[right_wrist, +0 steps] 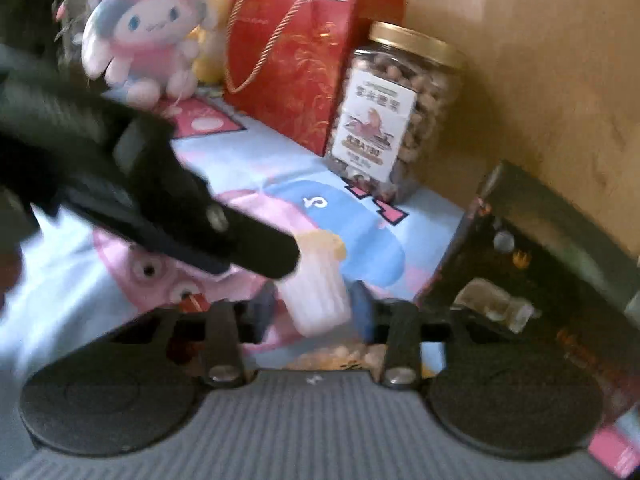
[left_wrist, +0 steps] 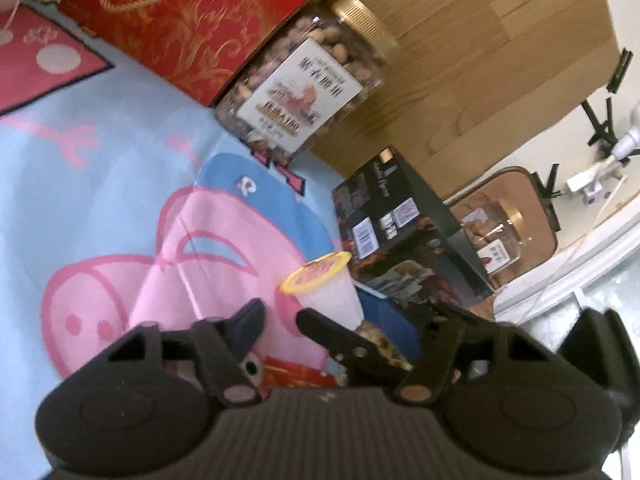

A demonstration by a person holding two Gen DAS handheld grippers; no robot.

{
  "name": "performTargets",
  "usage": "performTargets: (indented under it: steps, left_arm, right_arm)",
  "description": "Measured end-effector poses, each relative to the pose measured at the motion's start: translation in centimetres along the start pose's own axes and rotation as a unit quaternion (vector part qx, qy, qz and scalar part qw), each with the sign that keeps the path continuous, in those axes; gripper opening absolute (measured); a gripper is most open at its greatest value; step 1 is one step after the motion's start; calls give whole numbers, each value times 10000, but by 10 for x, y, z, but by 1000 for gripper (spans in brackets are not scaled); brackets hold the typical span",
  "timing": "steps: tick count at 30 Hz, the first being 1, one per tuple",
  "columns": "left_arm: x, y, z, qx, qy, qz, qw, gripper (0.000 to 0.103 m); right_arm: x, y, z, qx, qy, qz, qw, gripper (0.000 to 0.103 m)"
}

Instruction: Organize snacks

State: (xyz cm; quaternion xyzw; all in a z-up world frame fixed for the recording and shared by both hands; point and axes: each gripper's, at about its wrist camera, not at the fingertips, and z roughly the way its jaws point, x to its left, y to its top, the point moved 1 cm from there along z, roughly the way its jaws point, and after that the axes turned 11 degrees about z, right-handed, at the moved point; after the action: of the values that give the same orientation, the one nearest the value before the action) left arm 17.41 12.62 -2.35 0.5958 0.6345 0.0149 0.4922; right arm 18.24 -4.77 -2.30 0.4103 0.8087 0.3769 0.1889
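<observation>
Right gripper [right_wrist: 316, 308], jaws closed on small white snack cup [right_wrist: 320, 292] at lower centre, apparently for moving; left gripper [left_wrist: 280, 316] parted, empty alongside.

nut jar [right_wrist: 394, 120] right of gift bag [right_wrist: 296, 60]

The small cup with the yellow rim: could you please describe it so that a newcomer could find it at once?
Start at the red gift bag at the back of the cartoon pig blanket, with the gold-lidded nut jar beside it. Nearer the cameras, the small cup sits between the right gripper fingers. Unlike the jar and the dark box, it is translucent white, ribbed and yellow-rimmed.
</observation>
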Motion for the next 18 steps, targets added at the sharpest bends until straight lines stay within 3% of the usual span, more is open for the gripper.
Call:
performTargets:
  steps: [1,4,12,16,18]
  left_arm:
    - [0,0,0,28,-88,-23,10000,43]
    - [-11,4,-7,-46,-270,44,9996,42]
    - [-82,44,-4,-415,-549,871,9938,42]
    - [-111,64,27,-535,-574,1220,9894,43]
    - [-121,69,45,-607,-366,1324,9887,43]
  right_arm:
    - [0,-1,-2,-50,43,72,10000,35]
    - [6,-5,-19,-292,134,239,9992,34]
    - [-9,15,-67,-1506,-569,456,9859,34]
    - [-37,32,-69,-1816,-1019,764,9751,34]
    - [-54,40,-63,-1831,-1203,958,9710,36]
